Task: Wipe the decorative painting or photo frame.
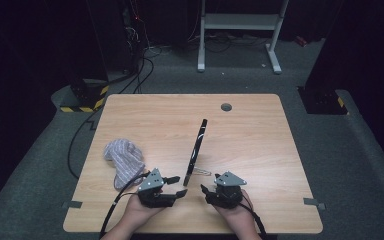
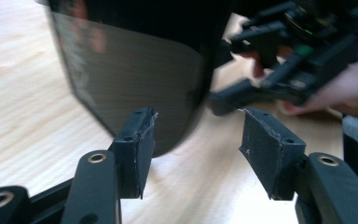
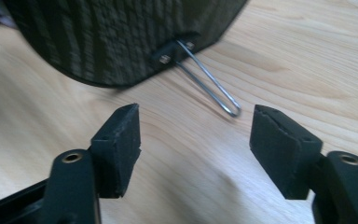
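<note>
Light wood-grain table (image 1: 260, 150) with a round grey cable grommet (image 1: 226, 107) near its far edge. Grey carpet floor (image 1: 350, 150). Behind the table, a white metal stand (image 1: 240, 22) on two feet. Far left, black cables (image 1: 140, 70) trail from dark equipment; yellow-black hazard tape (image 1: 82, 107) marks a base. Surroundings dark, table lit from above.

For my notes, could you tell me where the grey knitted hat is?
In the high view, the grey knitted hat lies on the table's left side, beside the left gripper.
</note>
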Tool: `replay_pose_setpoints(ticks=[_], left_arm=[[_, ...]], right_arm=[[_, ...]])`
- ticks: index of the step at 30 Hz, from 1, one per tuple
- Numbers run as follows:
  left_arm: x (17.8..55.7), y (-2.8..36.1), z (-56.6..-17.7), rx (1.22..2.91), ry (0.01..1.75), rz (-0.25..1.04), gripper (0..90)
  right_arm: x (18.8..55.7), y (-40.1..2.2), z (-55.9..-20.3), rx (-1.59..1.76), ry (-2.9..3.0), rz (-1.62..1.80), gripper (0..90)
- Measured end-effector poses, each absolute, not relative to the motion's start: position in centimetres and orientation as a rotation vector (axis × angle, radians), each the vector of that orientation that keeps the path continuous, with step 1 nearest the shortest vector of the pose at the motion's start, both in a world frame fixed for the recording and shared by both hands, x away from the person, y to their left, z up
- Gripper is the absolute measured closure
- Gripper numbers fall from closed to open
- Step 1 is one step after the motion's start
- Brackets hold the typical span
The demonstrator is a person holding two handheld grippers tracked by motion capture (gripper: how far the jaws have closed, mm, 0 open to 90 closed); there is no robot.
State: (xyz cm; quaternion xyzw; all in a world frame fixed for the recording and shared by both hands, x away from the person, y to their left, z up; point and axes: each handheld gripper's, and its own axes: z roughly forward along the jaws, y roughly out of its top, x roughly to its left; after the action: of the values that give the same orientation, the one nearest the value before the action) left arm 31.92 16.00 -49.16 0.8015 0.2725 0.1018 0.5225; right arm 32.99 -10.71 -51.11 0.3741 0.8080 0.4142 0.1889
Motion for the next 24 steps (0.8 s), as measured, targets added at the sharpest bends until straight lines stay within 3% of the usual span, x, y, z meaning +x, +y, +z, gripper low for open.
replay_pose_setpoints(ticks=[12, 24], left_arm=[[33.2, 22.0, -49.1, 1.809, 0.868, 0.349, 43.6], [31.7, 23.8, -49.5, 1.845, 0.920, 0.401, 43.4]], right_arm=[[31.8, -7.5, -50.0, 0.988, 2.271, 1.328, 20.7], [32.8, -5.4, -49.2, 0.960, 2.206, 1.388, 23.5]])
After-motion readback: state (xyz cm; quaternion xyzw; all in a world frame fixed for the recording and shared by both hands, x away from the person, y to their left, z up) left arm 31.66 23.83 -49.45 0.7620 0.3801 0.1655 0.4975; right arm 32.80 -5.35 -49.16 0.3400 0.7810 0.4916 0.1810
